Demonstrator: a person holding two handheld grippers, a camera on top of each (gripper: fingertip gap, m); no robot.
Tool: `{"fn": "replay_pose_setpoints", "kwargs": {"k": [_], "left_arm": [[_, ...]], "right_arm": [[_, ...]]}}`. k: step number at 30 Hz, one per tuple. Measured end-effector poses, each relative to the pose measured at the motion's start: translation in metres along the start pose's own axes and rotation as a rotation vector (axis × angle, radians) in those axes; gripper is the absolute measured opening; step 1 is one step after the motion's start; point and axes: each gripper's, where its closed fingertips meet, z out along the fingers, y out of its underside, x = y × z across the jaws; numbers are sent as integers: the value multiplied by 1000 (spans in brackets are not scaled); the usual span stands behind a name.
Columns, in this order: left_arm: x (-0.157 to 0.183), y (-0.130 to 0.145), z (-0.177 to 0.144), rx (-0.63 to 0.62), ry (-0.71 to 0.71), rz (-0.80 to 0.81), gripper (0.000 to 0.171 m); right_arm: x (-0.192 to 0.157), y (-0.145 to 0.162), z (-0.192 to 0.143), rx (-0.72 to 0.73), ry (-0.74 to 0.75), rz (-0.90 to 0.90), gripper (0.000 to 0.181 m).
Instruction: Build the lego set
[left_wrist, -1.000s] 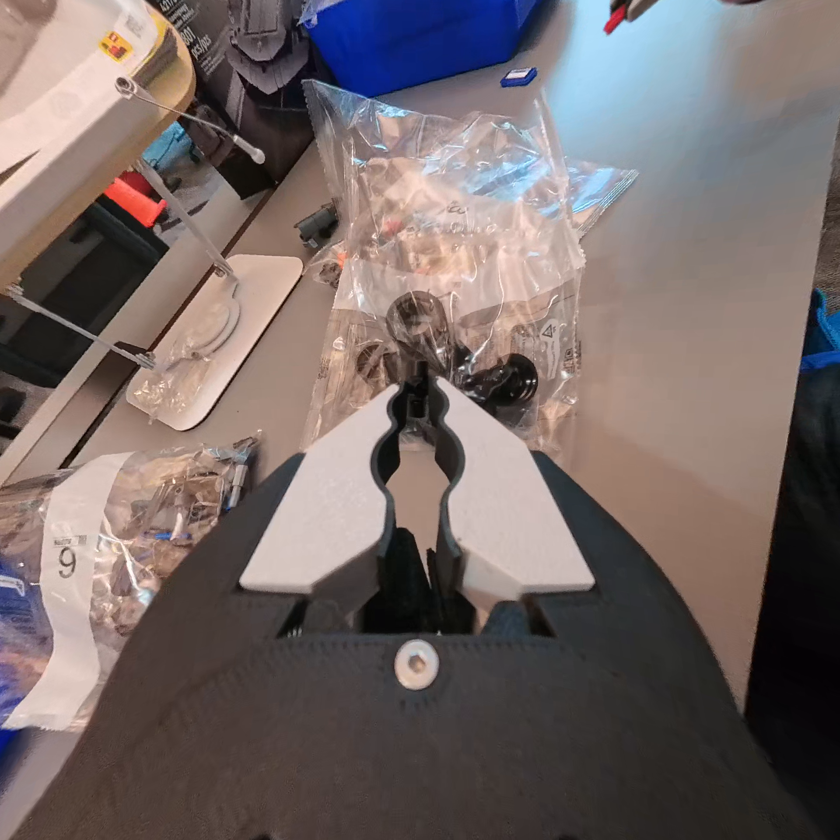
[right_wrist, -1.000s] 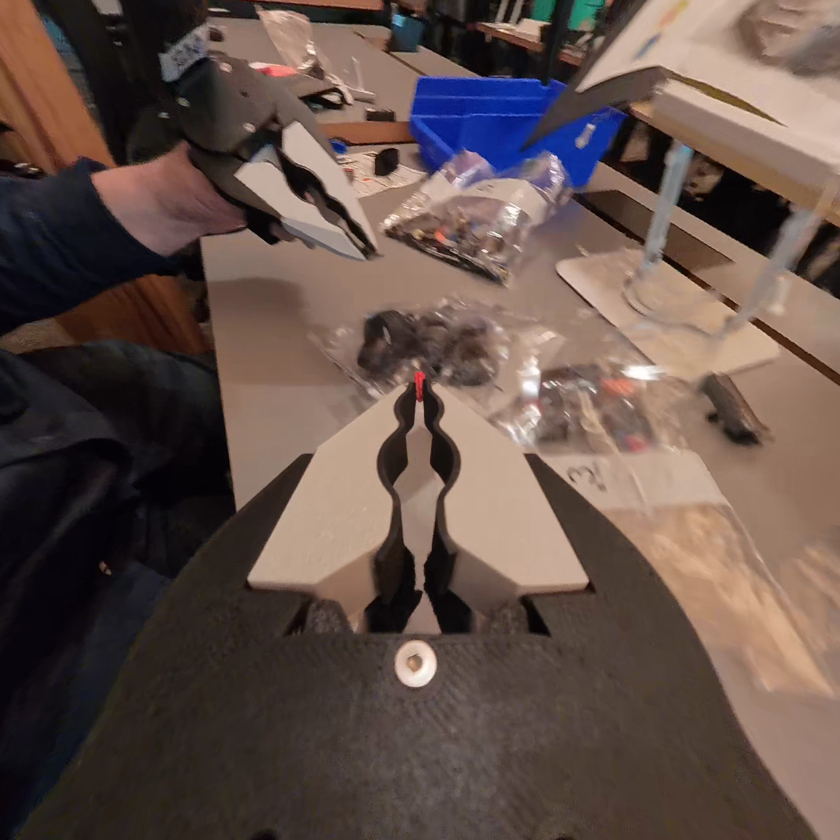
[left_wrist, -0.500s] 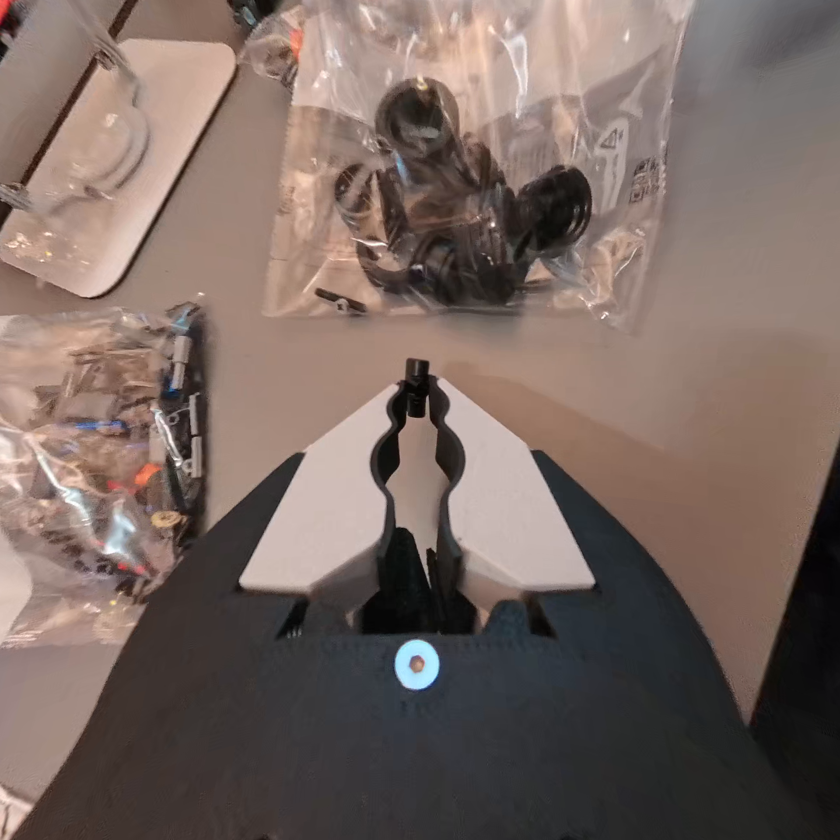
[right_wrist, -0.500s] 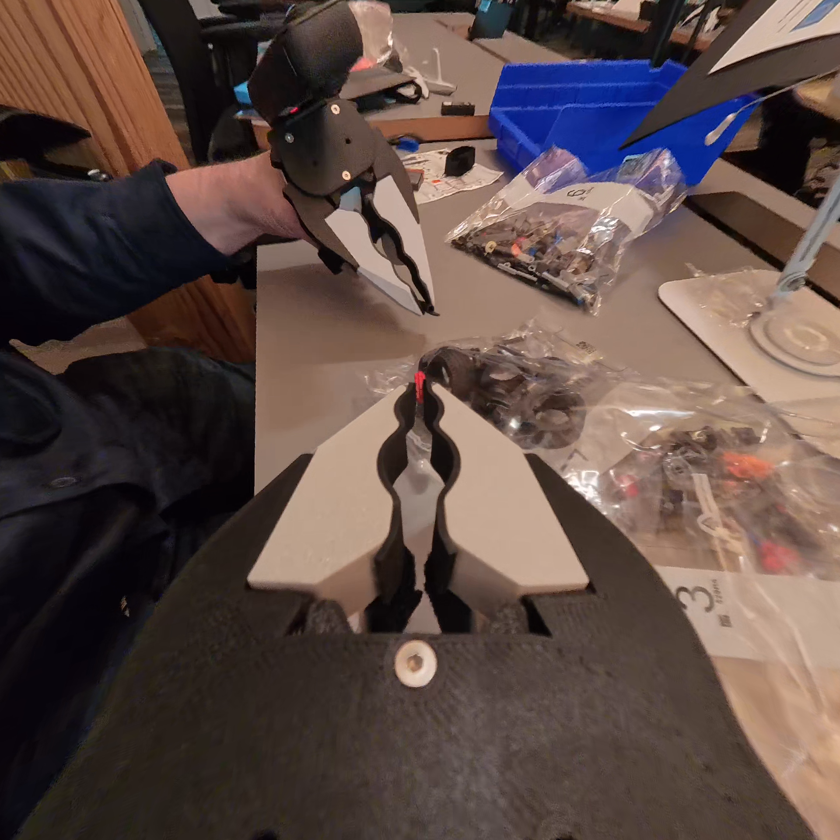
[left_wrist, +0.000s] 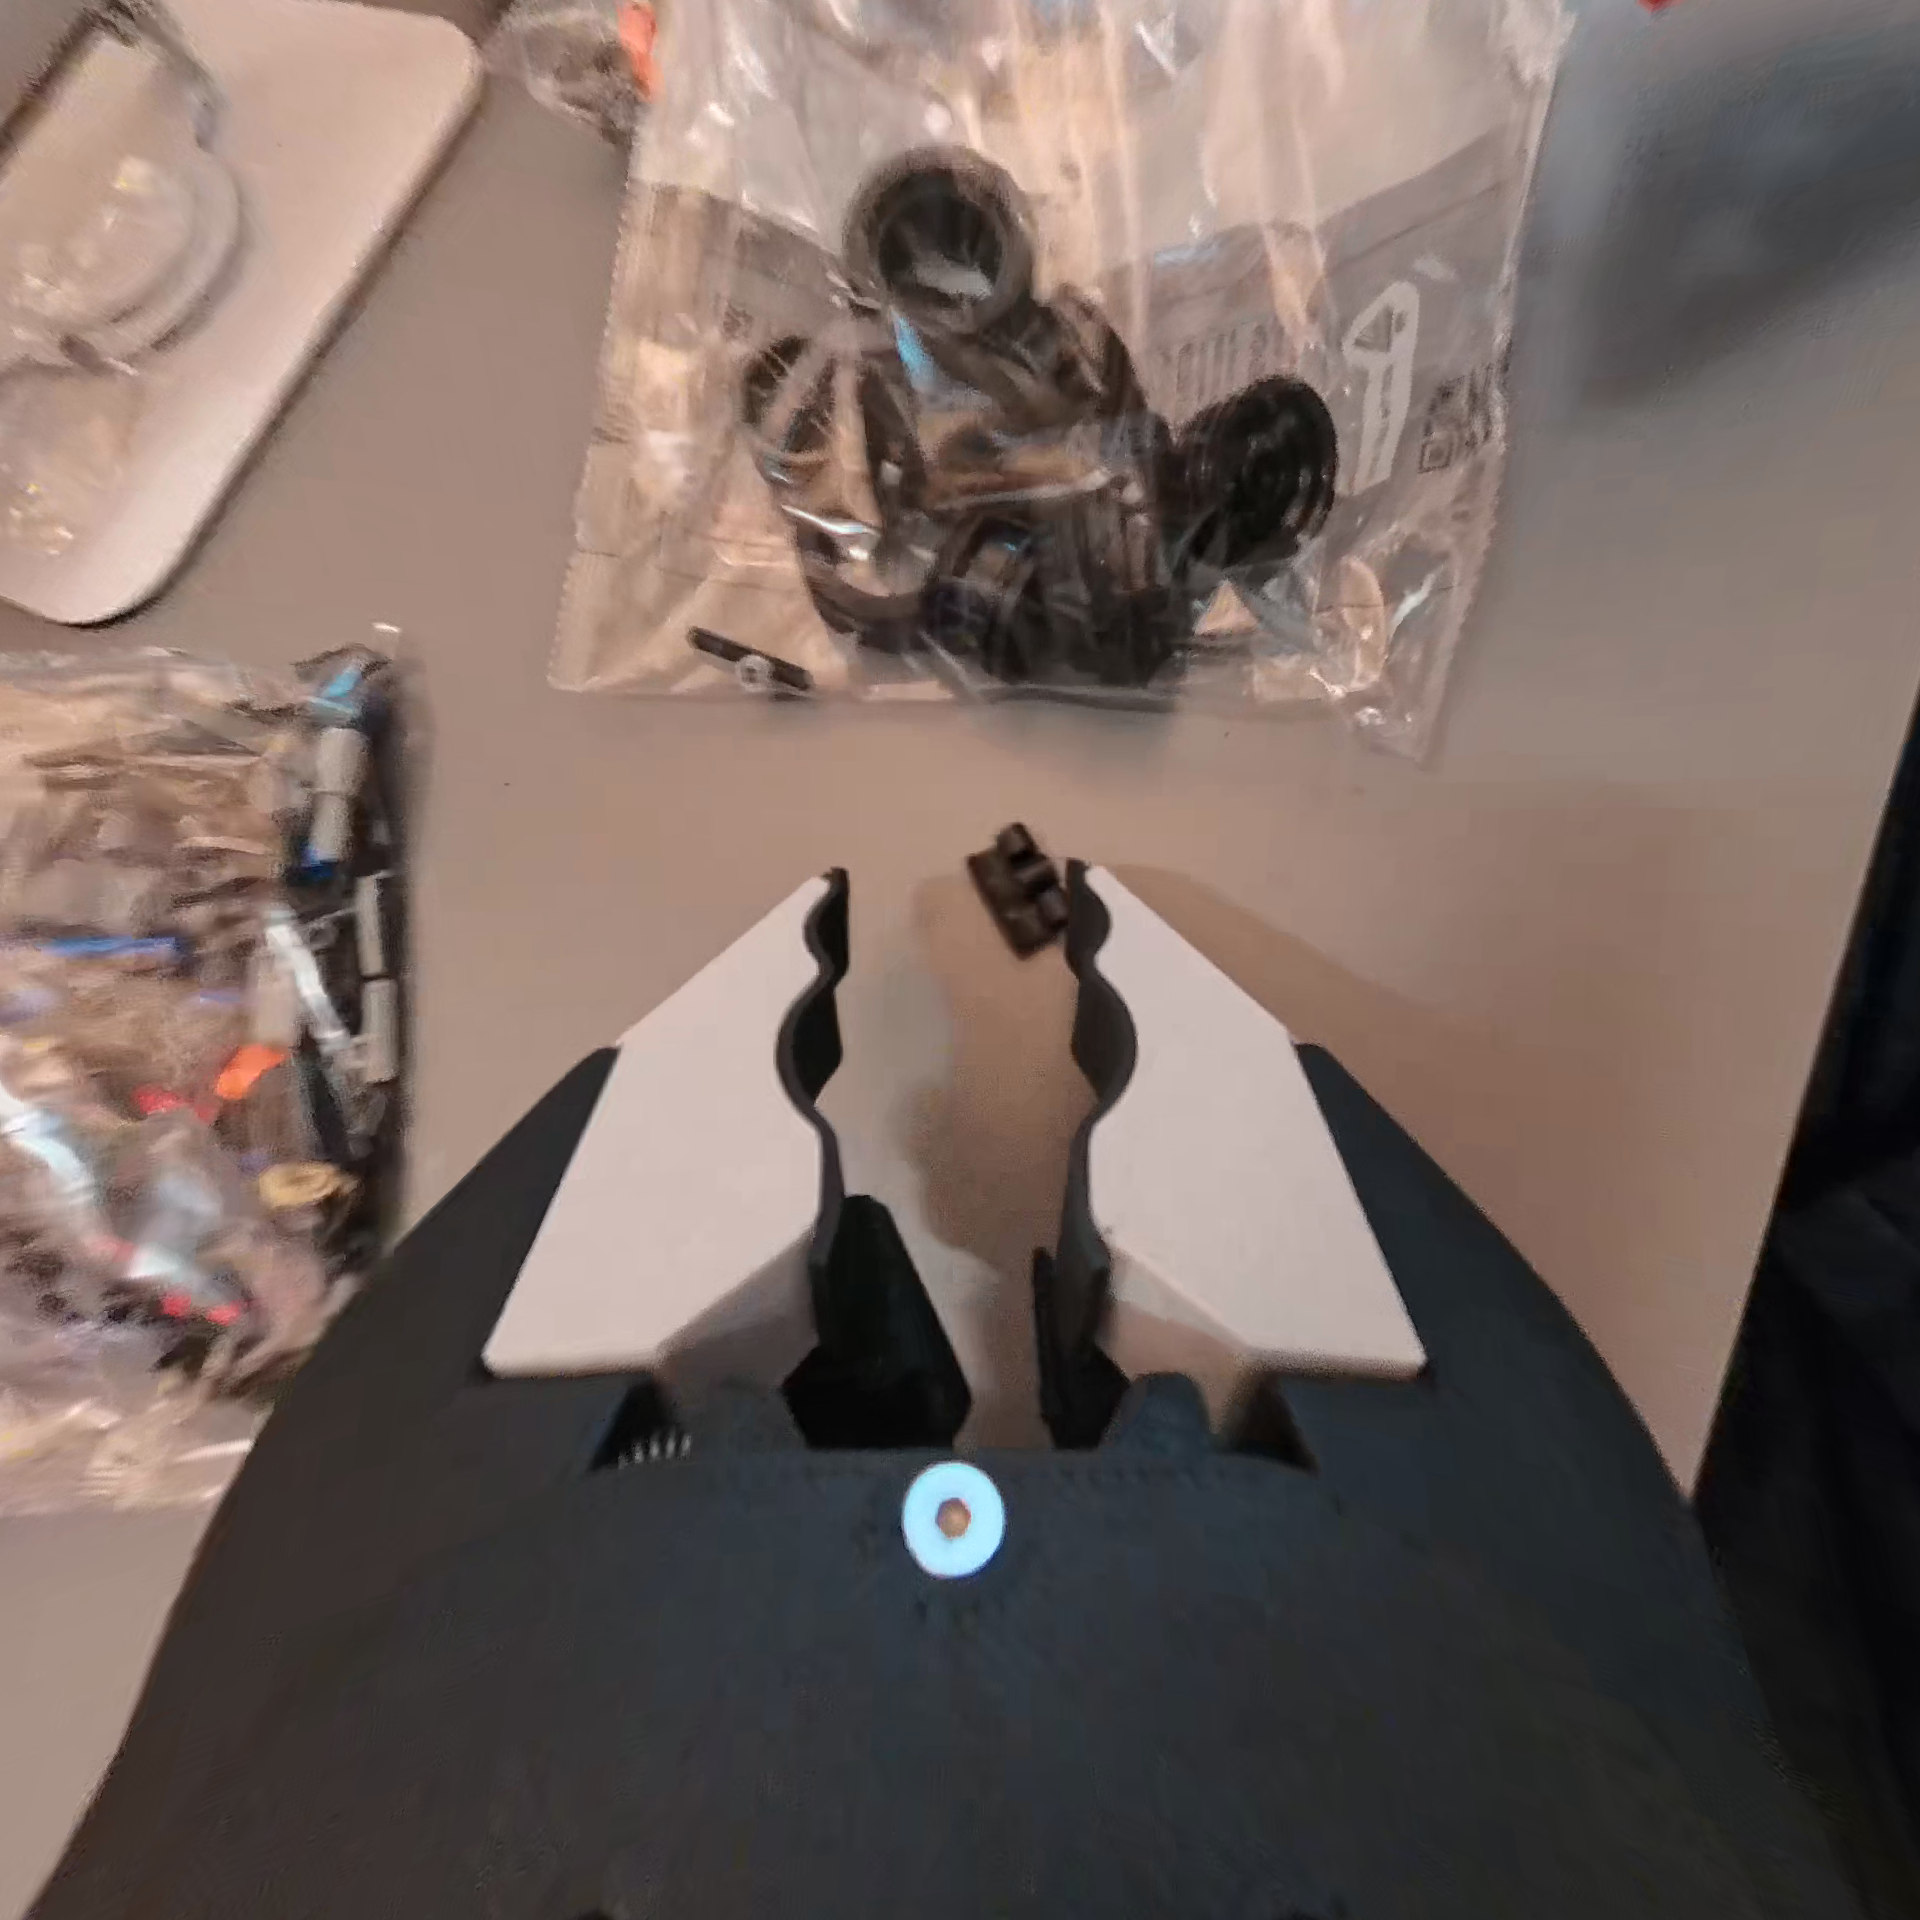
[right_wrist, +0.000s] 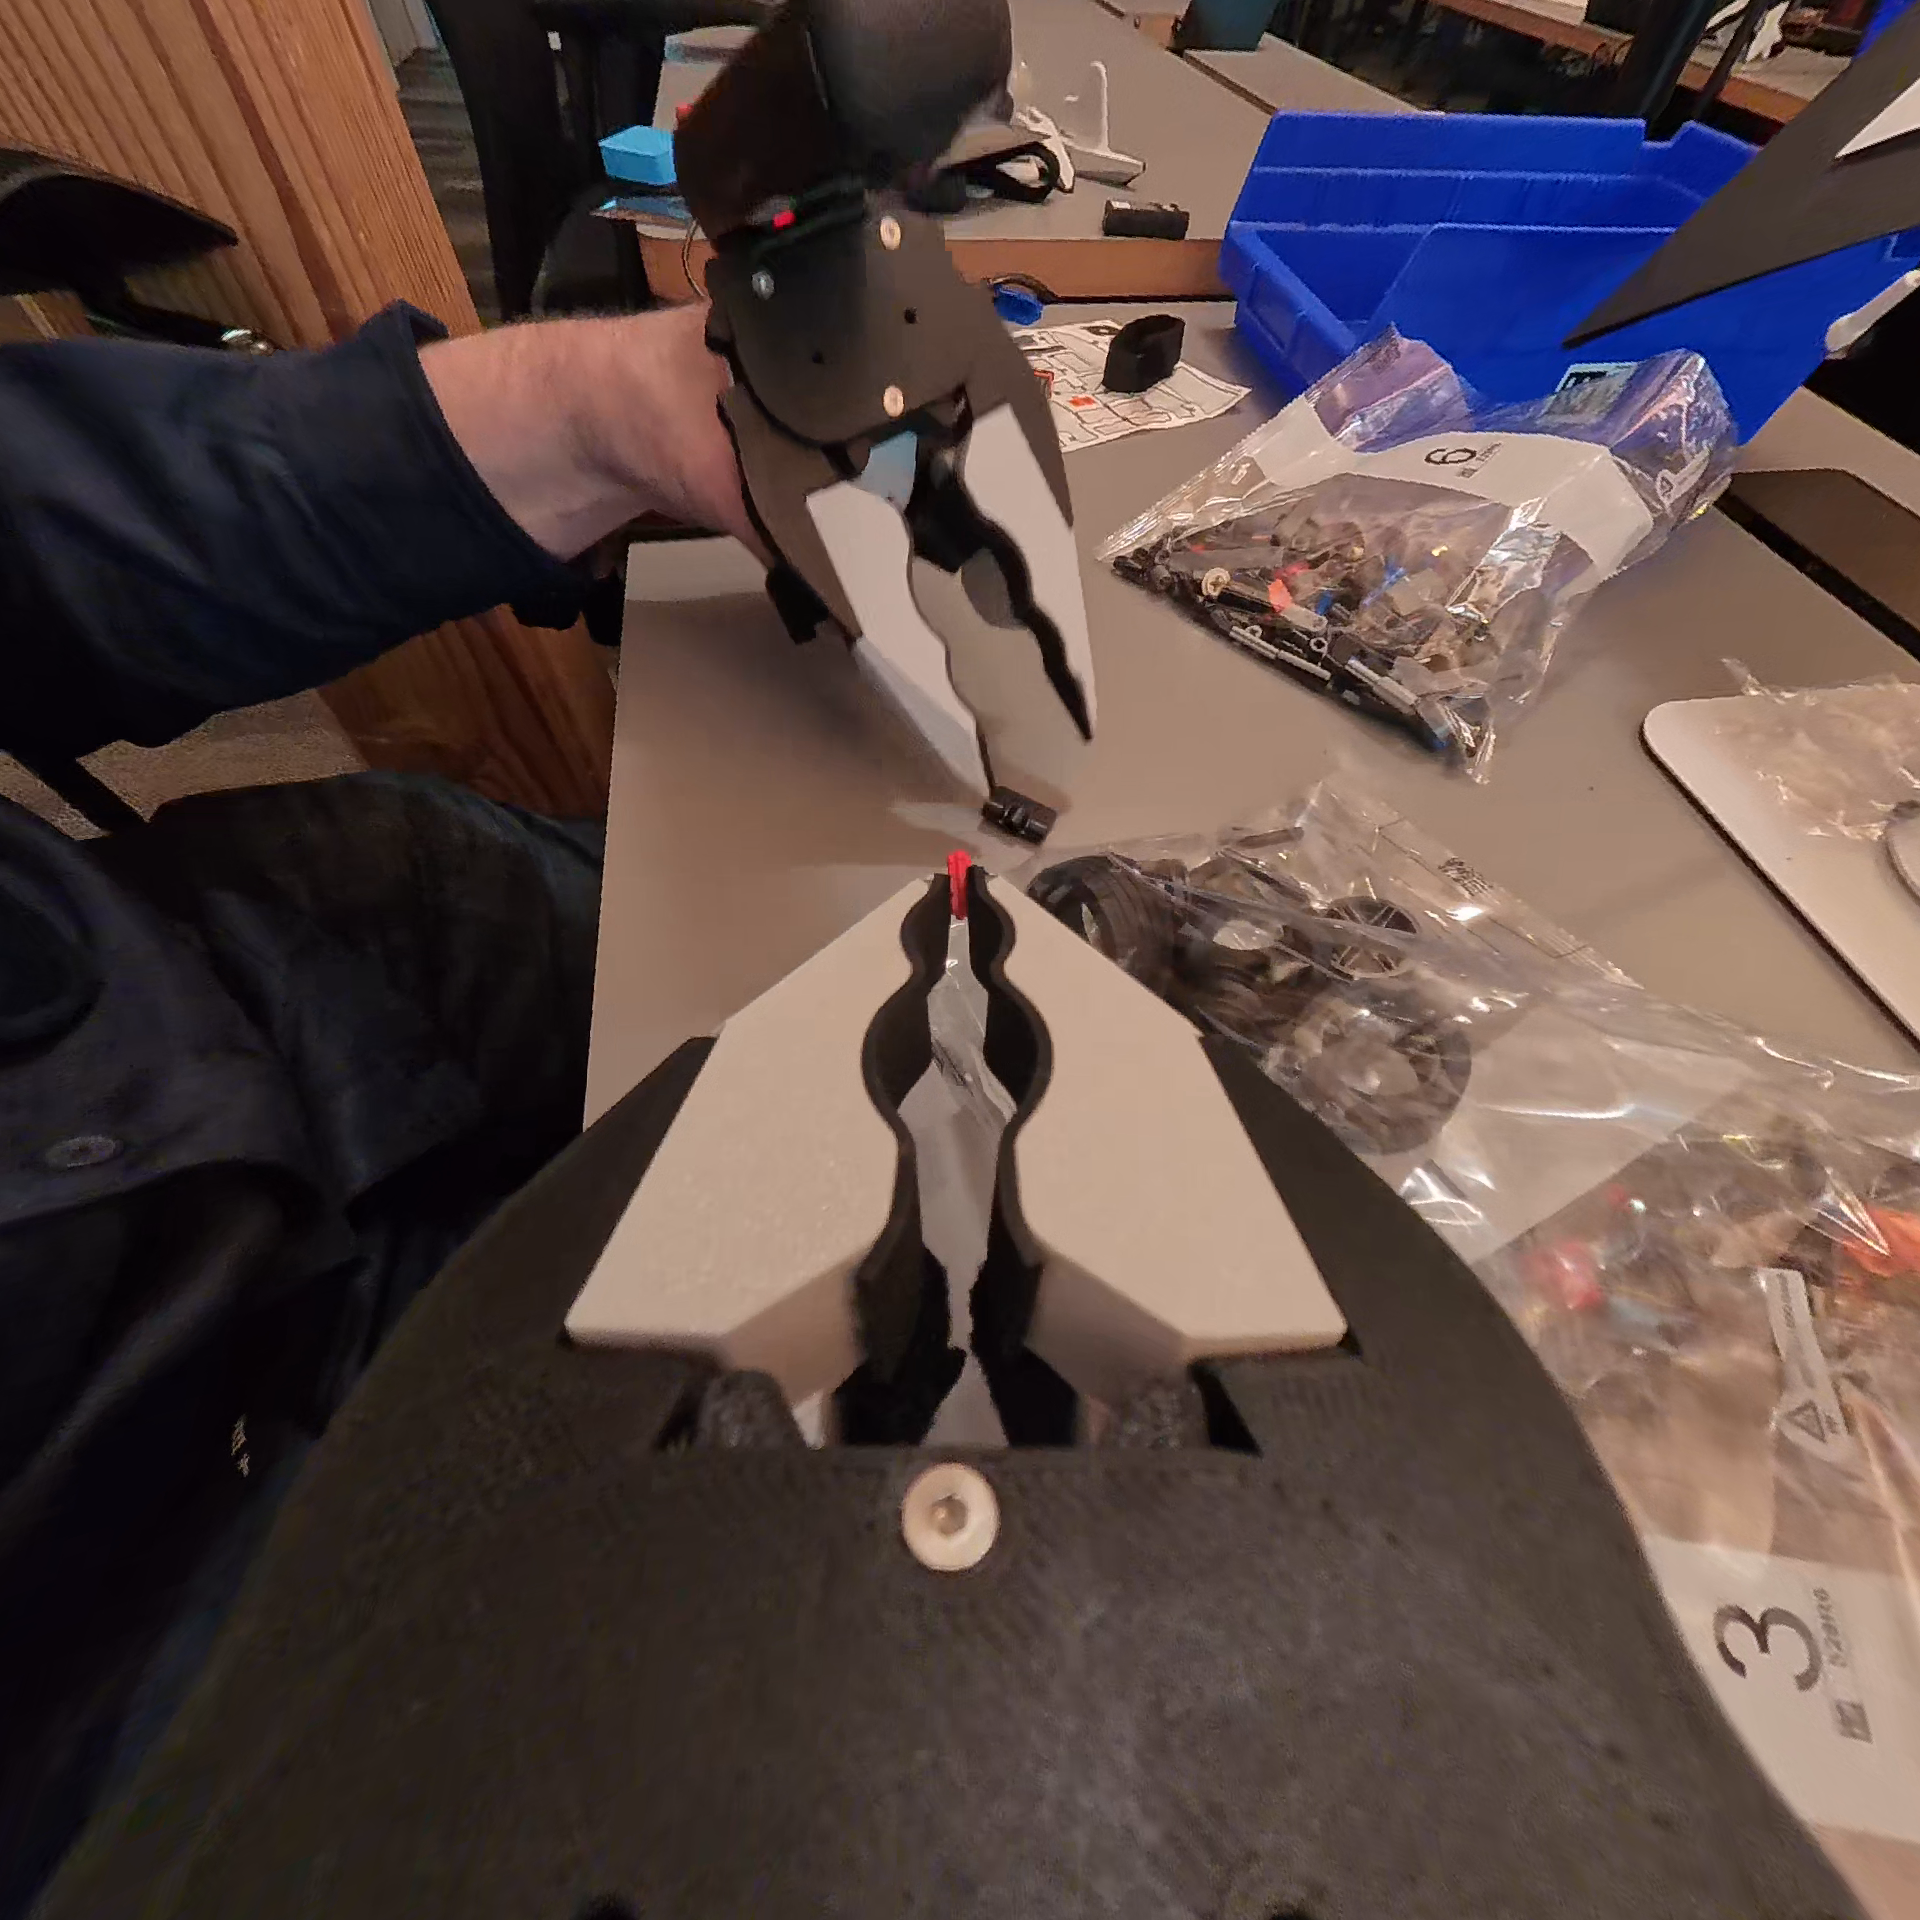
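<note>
- Half a second ago the left tongs (left_wrist: 956, 883) pinched a small black piece at their tips; now the jaws are spread wide and the black piece (left_wrist: 1016, 902) lies on the table (left_wrist: 499, 790), just beside the inner edge of the right-hand finger.
- In the right wrist view that black piece (right_wrist: 1015, 812) is a short, ribbed, dark plastic part lying flat just below the left tongs' (right_wrist: 1029, 748) tips.
- The right tongs (right_wrist: 957, 883) are pressed together, pinching a thin red piece (right_wrist: 957, 881) that pokes out at the tips.
- The tongs' fingers have pale grey matte faces with wavy black inner edges.
- A clear crinkled bag of black tyres (left_wrist: 1039, 416) lies beyond the black piece, and a bag of mixed small parts (left_wrist: 187, 987) lies to the left.
- The table is smooth grey.
</note>
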Motion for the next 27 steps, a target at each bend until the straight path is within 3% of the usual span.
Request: {"fn": "replay_pose_setpoints", "kwargs": {"k": [3, 7, 9, 14, 17, 20, 23, 27], "left_arm": [[-30, -15, -28, 67, -40, -48, 49], [-128, -10, -67, 15, -295, -115, 52], [-173, -3, -73, 8, -323, -172, 56], [-256, -1, -64, 34, -277, -257, 64], [-285, 7, -44, -50, -244, -296, 67], [-292, 18, -17, -135, -146, -391, 73], [-285, 22, 3, -168, -56, -441, 58], [-275, 17, 14, -148, -9, -411, 3]], "right_arm": [[2, 0, -6, 10, 8, 3, 0], [4, -4, -11, 42, 9, 5, 0], [3, -6, -12, 53, 5, 1, 0], [0, -2, -15, 59, -6, 6, 1], [3, 0, -19, 74, -6, 23, 0], [8, 0, -20, 82, 0, 31, 0], [11, 2, -22, 86, 2, 37, 0], [15, 4, -23, 82, 2, 41, 0]]}}
